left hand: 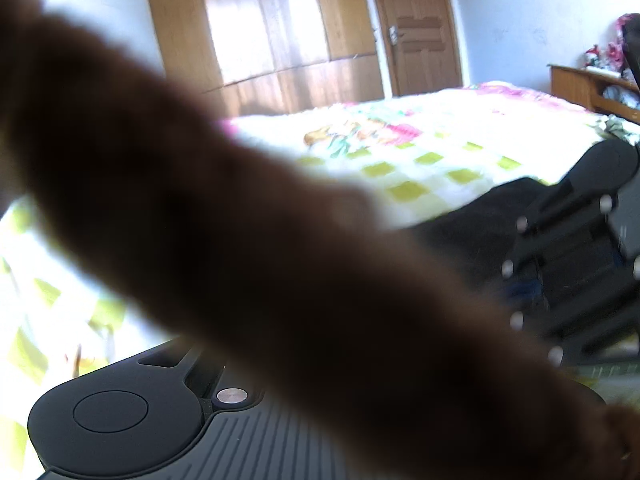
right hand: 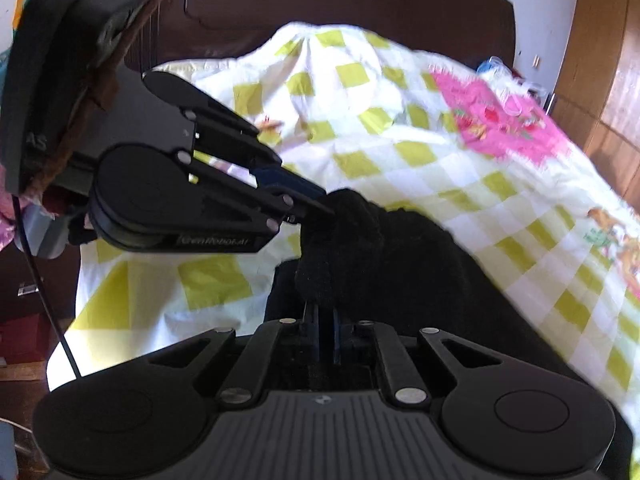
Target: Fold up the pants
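Observation:
The black pants [right hand: 404, 256] lie on a checked bedspread [right hand: 360, 128], with one end lifted into a bunch. In the right wrist view my right gripper [right hand: 325, 312] is shut on the bunched black fabric just ahead of the camera. My left gripper [right hand: 320, 204] comes in from the left and is shut on the same bunch a little higher. In the left wrist view a blurred brown strap [left hand: 248, 248] covers the middle and hides the left fingers. The pants [left hand: 480, 220] and the right gripper's body [left hand: 580, 264] show at the right.
The bed carries a white, yellow-green and pink quilt [left hand: 420, 148]. A dark headboard [right hand: 340, 4] stands behind it. A wooden wardrobe [left hand: 272, 28] and door [left hand: 416, 28] are across the room. A wooden bedside unit [left hand: 588, 84] stands at the far right.

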`<state>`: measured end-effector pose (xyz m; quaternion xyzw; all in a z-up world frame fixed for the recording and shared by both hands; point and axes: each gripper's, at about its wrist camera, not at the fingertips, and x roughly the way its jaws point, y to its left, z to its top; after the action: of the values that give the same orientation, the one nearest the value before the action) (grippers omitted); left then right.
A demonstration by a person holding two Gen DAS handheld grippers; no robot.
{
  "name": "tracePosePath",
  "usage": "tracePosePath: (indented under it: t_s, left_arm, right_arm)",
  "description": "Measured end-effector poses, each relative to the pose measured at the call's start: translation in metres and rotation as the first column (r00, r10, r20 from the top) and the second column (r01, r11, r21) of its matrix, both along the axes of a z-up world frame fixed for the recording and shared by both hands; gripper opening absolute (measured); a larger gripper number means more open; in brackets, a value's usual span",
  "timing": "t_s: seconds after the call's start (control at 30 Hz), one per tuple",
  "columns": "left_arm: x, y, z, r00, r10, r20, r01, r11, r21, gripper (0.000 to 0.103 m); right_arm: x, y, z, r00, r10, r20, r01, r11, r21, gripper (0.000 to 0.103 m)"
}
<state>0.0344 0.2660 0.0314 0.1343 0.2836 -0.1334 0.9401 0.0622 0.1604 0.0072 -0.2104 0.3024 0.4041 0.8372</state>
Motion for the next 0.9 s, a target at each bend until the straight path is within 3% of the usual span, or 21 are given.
tracePosePath:
  t_s: [0.1,0.2,0.3,0.4,0.5,0.6,0.67,0.77,0.9]
  left_arm:
    - [-0.001,0.0,-0.029,0.997,0.035,-0.067,-0.03,0.997,0.069,0.011]
    - [-0.011,0.005,-0.022,0.995,0.081,-0.063,-0.08,0.997,0.017,0.014]
    - [-0.019,0.0,-0.001,0.994,0.108,0.005,-0.108,0.994,-0.002,0.014]
    - [-0.021,-0.021,0.01,0.998,0.059,0.024,-0.058,0.996,-0.064,0.014]
    - [-0.012,-0.058,-0.004,1.0,-0.02,-0.014,0.019,0.997,-0.072,0.015]
    - [0.002,-0.092,-0.024,0.988,-0.096,-0.121,0.088,0.993,-0.074,0.016]
    - [0.008,-0.115,-0.039,0.965,-0.154,-0.213,0.149,0.988,-0.04,0.016]
    - [0.005,-0.143,-0.045,0.957,-0.184,-0.224,0.196,0.98,0.033,0.012]
    - [0.001,-0.183,-0.019,0.95,-0.26,-0.173,0.256,0.966,-0.044,0.014]
  right_arm:
    - [0.003,0.008,-0.034,0.996,-0.007,-0.086,0.001,0.998,-0.071,0.031]
    - [0.003,0.001,-0.021,0.995,-0.015,-0.099,0.016,1.0,0.008,0.033]
    - [-0.002,-0.013,-0.002,0.997,-0.026,-0.078,0.032,0.997,0.073,0.032]
    - [-0.007,-0.038,0.007,0.994,-0.094,-0.06,0.1,0.99,0.104,0.032]
    - [-0.005,-0.077,0.005,0.973,-0.222,-0.067,0.227,0.971,0.078,0.032]
    - [0.002,-0.14,0.002,0.909,-0.408,-0.09,0.412,0.911,0.033,0.032]
    - [0.001,-0.188,0.001,0.843,-0.523,-0.124,0.529,0.848,0.016,0.032]
    - [-0.012,-0.269,0.001,0.707,-0.681,-0.189,0.696,0.718,0.015,0.032]
    - [-0.044,-0.364,0.004,0.52,-0.824,-0.225,0.852,0.518,0.072,0.032]
